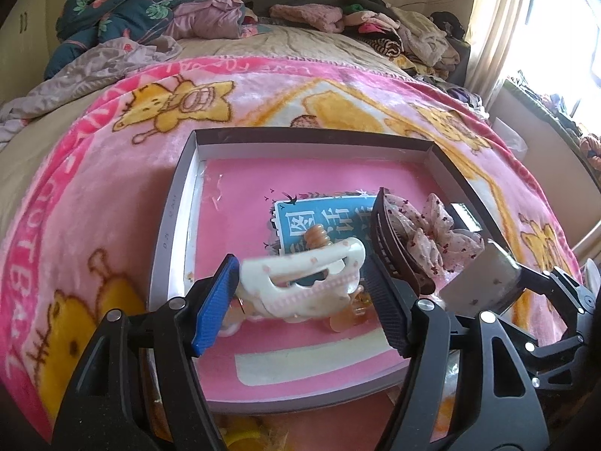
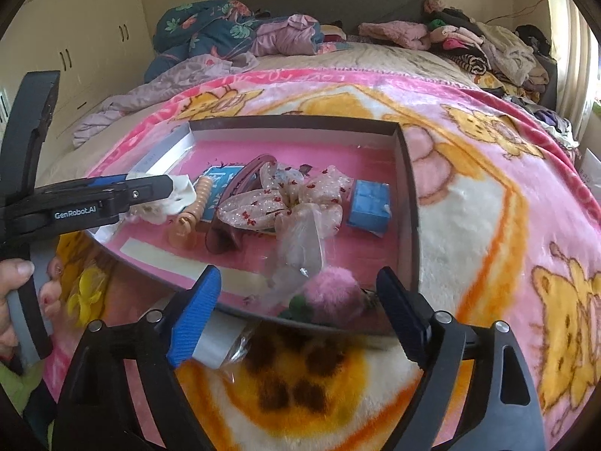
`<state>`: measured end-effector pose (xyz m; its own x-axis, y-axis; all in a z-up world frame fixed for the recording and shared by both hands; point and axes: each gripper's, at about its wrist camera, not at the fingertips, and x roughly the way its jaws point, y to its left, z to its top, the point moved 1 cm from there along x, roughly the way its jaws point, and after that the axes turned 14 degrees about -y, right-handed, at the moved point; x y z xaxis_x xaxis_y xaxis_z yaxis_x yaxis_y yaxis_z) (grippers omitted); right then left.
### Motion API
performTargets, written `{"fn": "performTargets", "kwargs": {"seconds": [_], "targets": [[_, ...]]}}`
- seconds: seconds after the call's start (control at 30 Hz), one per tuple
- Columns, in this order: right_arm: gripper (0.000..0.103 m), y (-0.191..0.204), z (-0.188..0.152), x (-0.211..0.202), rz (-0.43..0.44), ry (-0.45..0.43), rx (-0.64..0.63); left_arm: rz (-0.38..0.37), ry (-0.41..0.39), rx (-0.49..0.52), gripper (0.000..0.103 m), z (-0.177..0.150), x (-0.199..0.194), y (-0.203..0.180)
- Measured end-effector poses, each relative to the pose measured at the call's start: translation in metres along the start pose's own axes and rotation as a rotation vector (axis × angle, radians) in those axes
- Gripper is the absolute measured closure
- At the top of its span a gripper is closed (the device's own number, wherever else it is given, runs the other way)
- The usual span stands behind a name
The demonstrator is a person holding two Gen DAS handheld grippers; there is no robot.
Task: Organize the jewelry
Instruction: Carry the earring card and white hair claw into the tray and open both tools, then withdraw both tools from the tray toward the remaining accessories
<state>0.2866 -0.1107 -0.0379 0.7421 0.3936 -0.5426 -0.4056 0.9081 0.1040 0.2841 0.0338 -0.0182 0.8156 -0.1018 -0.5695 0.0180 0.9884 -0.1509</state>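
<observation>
Pink pompom half hidden behind box rim; white hair claw blurred.

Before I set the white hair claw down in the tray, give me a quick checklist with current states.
1. White hair claw between left gripper pads: ok.
2. Claw over the tray, not outside: ok.
3. Bare pink floor near the tray's front: ok.
4. Right gripper holding nothing, jaws apart: ok.
5. Right gripper away from the claw: ok.
6. Claw clear of the orange clip beneath: cannot tell.
</observation>
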Motion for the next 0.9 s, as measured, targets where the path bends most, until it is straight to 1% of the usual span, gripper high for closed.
{"fn": "performTargets", "kwargs": {"seconds": [0.2, 0.3, 0.37, 0.5, 0.57, 0.73, 0.9], "targets": [[0.014, -0.005, 0.001, -0.022, -0.021, -0.034, 0.015, -0.007, -0.016, -0.006, 0.036, 0.002, -0.013, -0.004], [0.014, -0.008, 0.001, -0.034, -0.032, -0.047, 0.020, -0.009, -0.029, -0.003, 0.033, 0.003, -0.023, -0.007], [0.014, -0.008, 0.002, -0.041, -0.037, -0.058, 0.021, -0.007, -0.042, -0.001, 0.027, 0.003, -0.031, -0.008], [0.014, -0.007, 0.003, -0.054, -0.042, -0.076, 0.020, -0.002, -0.059, 0.001, 0.023, 0.002, -0.046, -0.009], [0.014, -0.006, 0.003, -0.060, -0.044, -0.085, 0.020, 0.001, -0.066, -0.001, 0.019, 0.001, -0.053, -0.010], [0.014, 0.000, 0.001, -0.072, -0.038, -0.094, 0.009, 0.012, -0.084, -0.003, 0.014, -0.005, -0.072, -0.009], [0.014, 0.008, -0.002, -0.079, -0.025, -0.089, -0.007, 0.032, -0.088, -0.013, 0.014, -0.014, -0.086, -0.003]]}}
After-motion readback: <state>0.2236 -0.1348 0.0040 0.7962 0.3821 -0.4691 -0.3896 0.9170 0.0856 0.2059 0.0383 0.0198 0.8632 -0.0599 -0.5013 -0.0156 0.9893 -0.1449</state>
